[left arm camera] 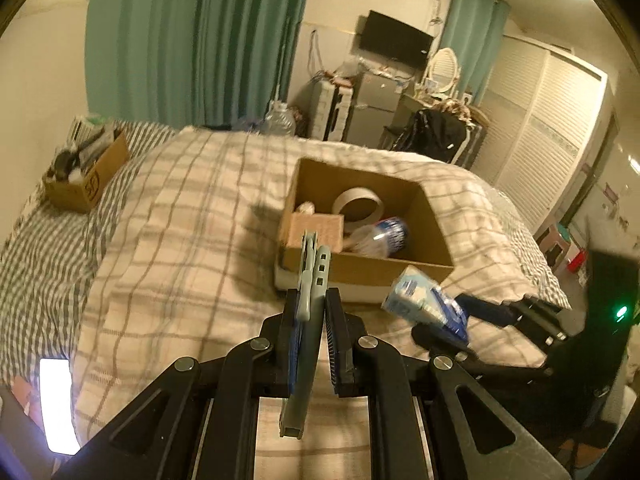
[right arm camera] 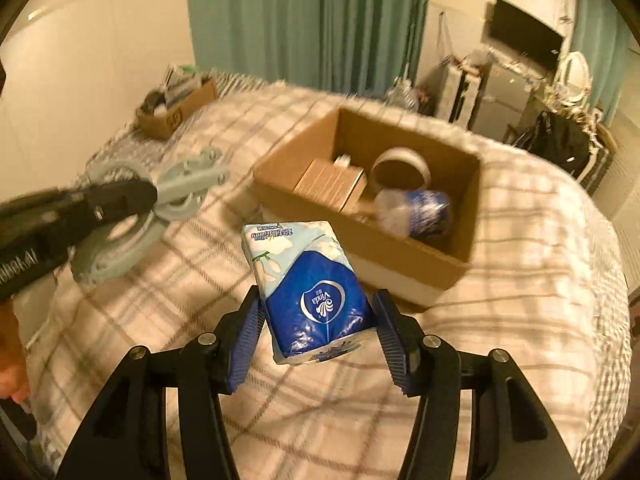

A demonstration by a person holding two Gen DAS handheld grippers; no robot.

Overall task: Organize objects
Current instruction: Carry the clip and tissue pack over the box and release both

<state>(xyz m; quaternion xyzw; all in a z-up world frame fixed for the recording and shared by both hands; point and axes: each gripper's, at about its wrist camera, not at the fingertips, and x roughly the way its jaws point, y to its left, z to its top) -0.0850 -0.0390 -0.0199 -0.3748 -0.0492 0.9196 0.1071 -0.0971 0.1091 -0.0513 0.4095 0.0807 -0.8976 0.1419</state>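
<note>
My left gripper (left arm camera: 313, 312) is shut on a grey-green plastic clamp (left arm camera: 310, 292), held edge-on above the bed in front of the open cardboard box (left arm camera: 360, 270); the clamp also shows in the right wrist view (right arm camera: 152, 208). My right gripper (right arm camera: 316, 320) is shut on a blue and white tissue pack (right arm camera: 308, 284), held above the bed just short of the box (right arm camera: 360, 240); the pack also shows in the left wrist view (left arm camera: 424, 300). The box holds a tape roll (left arm camera: 360, 204), a plastic bottle (left arm camera: 384, 236) and a small brown carton (left arm camera: 320, 228).
A checked blanket (left arm camera: 180, 240) covers the bed. A second cardboard box (left arm camera: 84, 176) full of items sits at the far left near the striped pillow. Green curtains, a dresser with clutter and a black bag stand beyond the bed.
</note>
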